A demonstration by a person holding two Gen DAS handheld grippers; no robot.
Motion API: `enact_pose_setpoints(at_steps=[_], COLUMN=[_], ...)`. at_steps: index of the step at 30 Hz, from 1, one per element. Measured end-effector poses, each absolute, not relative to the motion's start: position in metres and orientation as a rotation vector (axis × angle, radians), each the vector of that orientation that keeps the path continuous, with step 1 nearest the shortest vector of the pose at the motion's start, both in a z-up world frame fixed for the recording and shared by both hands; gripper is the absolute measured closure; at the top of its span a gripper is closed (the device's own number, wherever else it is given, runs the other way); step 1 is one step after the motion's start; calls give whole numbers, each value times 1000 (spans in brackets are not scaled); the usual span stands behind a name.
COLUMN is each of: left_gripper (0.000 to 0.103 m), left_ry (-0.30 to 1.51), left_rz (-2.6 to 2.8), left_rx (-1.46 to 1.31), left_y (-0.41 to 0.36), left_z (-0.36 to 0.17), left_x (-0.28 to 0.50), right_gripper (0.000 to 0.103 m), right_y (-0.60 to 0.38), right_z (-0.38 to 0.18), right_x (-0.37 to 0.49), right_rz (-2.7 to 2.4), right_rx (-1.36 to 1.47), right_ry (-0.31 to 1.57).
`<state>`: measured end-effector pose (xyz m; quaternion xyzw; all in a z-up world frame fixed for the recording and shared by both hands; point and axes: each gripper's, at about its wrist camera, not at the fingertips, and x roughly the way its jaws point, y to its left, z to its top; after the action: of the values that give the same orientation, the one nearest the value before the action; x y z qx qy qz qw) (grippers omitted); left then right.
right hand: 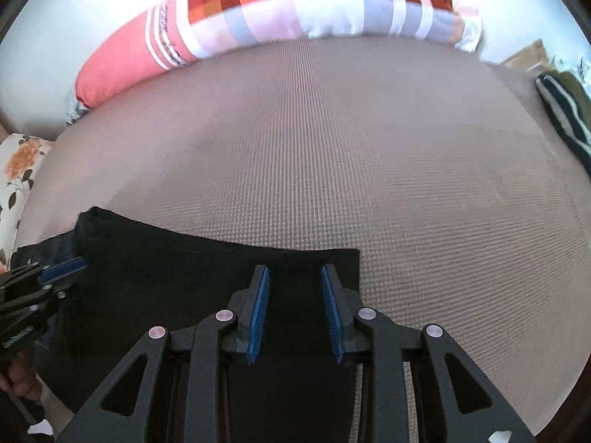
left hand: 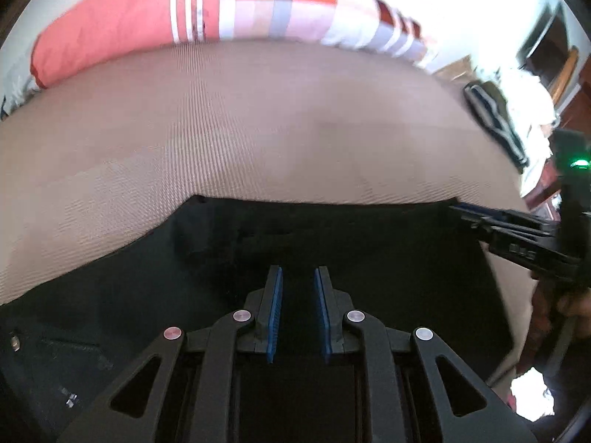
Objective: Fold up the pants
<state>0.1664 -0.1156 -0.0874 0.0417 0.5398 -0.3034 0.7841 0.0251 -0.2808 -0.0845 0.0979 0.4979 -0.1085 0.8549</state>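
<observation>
both black two-finger grippers, left gripper (left hand: 298, 277) and right gripper (right hand: 295, 277), hover over folded black fabric pants (right hand: 207, 277), jaws narrowly parted, gripping nothing. pants lie flat on ribbed beige bedspread (right hand: 351, 147), long axis running left-right.

Both handheld tools look alike: matte black plastic, linkage arms w/ triangular cutouts, round silver pivot pins at the joints, two per side. Left gripper (left hand: 297, 310) has blue ribbed pads (left hand: 275, 313) lining the inner face of each black finger; right gripper (right hand: 295, 313) same build, same blue ribbing (right hand: 258, 317). Seen from the side, the right tool's body shows small screws and a green light on top. Left tool from the side: black frame, blue pad tip, bits of silver hardware. Person's sleeves can't be made out.
</observation>
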Motion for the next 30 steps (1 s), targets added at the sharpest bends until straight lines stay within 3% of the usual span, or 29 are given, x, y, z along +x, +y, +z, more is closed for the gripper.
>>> enact_pose_setpoints(at_steps=[10, 20, 26, 30], left_gripper=[84, 77, 68, 61], left_ry=[1157, 1162, 1252, 1220], left_rz=[-651, -654, -671, -635], left_rx=[114, 187, 110, 30], left_y=[-118, -97, -60, -14], left_z=[-90, -87, -70, -39], left_x=[159, 122, 113, 117], right_gripper=[76, 76, 69, 69], right_y=[-273, -245, -230, -200], right_z=[-78, -93, -94, -96], right_x=[16, -37, -53, -50], right_rz=[-225, -209, -197, -113], right_rx=[195, 173, 200, 176], right_ry=[1031, 1127, 1157, 1189])
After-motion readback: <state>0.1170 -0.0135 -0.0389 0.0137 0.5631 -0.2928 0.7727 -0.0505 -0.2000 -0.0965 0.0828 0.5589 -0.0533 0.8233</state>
